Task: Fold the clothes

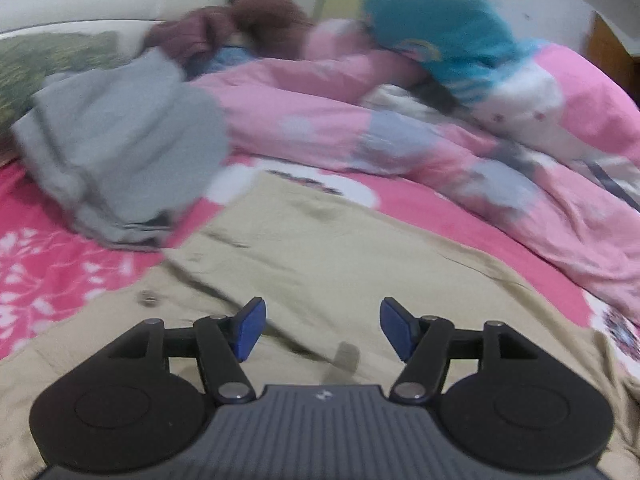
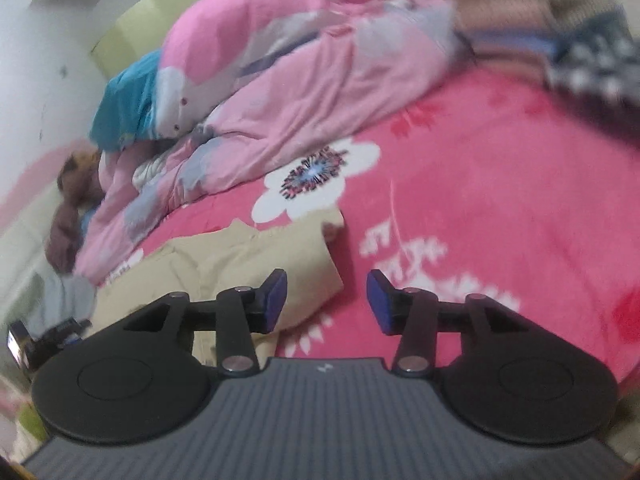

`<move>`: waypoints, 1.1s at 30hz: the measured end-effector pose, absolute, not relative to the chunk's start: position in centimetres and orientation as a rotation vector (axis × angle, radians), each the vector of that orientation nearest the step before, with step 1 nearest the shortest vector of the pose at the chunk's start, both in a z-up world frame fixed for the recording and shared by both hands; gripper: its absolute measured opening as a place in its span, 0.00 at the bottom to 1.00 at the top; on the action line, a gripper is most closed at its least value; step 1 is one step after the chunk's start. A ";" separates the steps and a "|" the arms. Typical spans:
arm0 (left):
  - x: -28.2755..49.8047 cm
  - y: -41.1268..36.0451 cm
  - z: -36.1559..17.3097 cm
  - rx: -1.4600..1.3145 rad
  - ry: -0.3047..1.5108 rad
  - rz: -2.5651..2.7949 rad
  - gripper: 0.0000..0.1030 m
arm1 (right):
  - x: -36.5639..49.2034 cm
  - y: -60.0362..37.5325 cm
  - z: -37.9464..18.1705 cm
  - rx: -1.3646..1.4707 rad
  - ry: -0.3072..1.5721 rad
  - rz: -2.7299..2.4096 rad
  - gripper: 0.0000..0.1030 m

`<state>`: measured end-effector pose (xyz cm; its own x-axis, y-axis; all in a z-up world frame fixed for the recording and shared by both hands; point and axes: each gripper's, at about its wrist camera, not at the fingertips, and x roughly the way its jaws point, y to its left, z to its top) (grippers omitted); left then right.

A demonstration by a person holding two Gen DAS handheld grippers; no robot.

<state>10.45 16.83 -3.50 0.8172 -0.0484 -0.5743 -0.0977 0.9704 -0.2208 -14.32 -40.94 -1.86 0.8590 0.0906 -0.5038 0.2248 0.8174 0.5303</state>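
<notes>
While over beige garment (image 1: 320, 256), left gripper (image 1: 322, 328), right gripper (image 2: 327, 300) gape wide, empty.

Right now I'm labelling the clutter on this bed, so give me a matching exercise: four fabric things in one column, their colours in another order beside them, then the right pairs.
Things:
1. garment spread under the left gripper
2. crumpled garment at the left of the left wrist view
3. bunched duvet
4. cushion on top of the duvet

Colours:
A. teal blue
B. pale pink with patches
C. beige
D. grey

Pairs: 1-C, 2-D, 3-B, 4-A

The garment in 1 is the beige garment, lying on the pink floral sheet.
</notes>
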 end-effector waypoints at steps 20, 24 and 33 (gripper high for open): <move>12.2 -1.1 -8.5 0.016 0.665 -0.222 0.68 | -12.1 -40.7 -3.9 0.555 0.472 -0.019 0.49; 11.9 -1.6 -8.9 0.045 0.647 -0.212 0.70 | -10.4 -39.5 -2.6 0.448 0.448 0.024 0.54; 11.9 -1.4 -9.4 0.038 0.641 -0.223 0.73 | -2.3 -32.2 -1.4 0.283 0.513 0.239 0.69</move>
